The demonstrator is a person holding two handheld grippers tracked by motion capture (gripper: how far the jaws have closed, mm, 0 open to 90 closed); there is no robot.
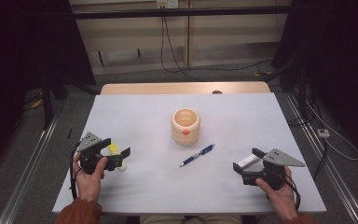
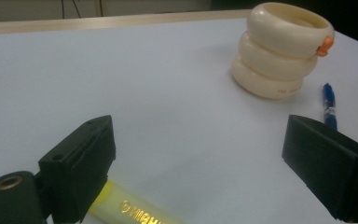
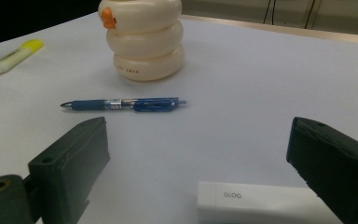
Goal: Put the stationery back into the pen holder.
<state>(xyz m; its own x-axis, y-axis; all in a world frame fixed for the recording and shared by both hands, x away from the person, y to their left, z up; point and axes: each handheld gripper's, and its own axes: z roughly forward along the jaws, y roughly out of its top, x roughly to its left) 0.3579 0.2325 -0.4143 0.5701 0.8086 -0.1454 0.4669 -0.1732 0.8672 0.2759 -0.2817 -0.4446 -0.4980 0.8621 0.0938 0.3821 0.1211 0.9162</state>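
Left hand-held gripper [image 1: 118, 154] sits low over the desk [image 1: 140, 112] at about eight o'clock, jaws spread wide and gripping nothing. Between those jaws, in the left gripper view, lies the yellow highlighter [image 2: 135, 212], its body tucked just beside the left-hand jaw and flat on the surface. Right hand-held gripper [image 1: 249, 161] mirrors it at roughly four o'clock, also released, jaws wide apart, and the white glue stick [image 3: 251, 200], printed GLOO, lies on its side in the gap, nearer the right-hand jaw.

Looks like the approach step to me: both tools are lined up on their items, nothing lifted yet. Next move, as I read it, calls for each one to settle lower and centre its item before closing, since both highlighter and glue stick sit off to one side of the gap.

Out from there, dead centre of the desk, stands the cream ringed pen holder [image 1: 185, 126], upright, open at the top, with a small orange knob on its side. It seems the likely place for these things. A blue ballpoint pen [image 1: 197, 155] lies flat at about five o'clock from the holder, near it but not touching, between the two tools. It doesn't block either grasp, though it lies near the right tool's path to the holder.
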